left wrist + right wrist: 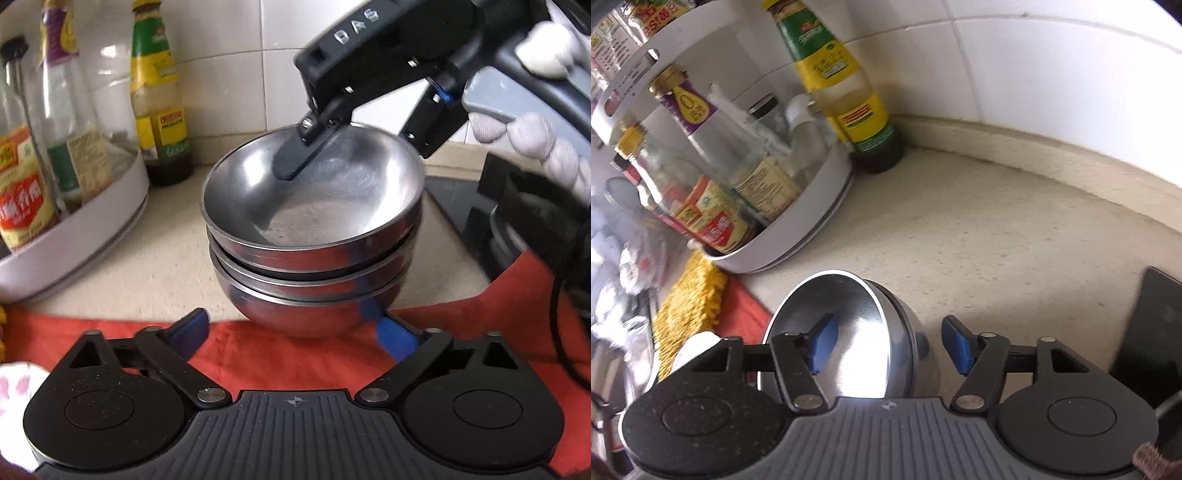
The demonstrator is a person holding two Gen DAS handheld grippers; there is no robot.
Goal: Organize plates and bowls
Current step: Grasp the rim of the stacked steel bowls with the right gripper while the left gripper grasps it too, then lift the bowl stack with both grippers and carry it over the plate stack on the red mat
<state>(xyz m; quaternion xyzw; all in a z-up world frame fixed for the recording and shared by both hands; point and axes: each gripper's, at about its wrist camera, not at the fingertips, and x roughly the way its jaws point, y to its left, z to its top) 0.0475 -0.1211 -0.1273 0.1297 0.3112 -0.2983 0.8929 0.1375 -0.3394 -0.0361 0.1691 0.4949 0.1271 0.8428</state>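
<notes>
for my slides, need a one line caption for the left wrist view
Open right gripper straddles the rim of the top steel bowl in a three-bowl stack.

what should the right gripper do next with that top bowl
Probably lift clear. The right gripper is open astride the rim of the top bowl, which already sits nested on the stack, one finger inside it, so nothing is left to hold.

Lower two bowls (314, 280) mostly hidden by the nested top bowl (314, 192); far pad of the right gripper (354, 147) hidden behind that bowl's wall. Rack (92, 236) and its bottles cut off at the left edge. Clutter (624, 258) left of the yellow cloth (690, 299) too blurred to name
</notes>
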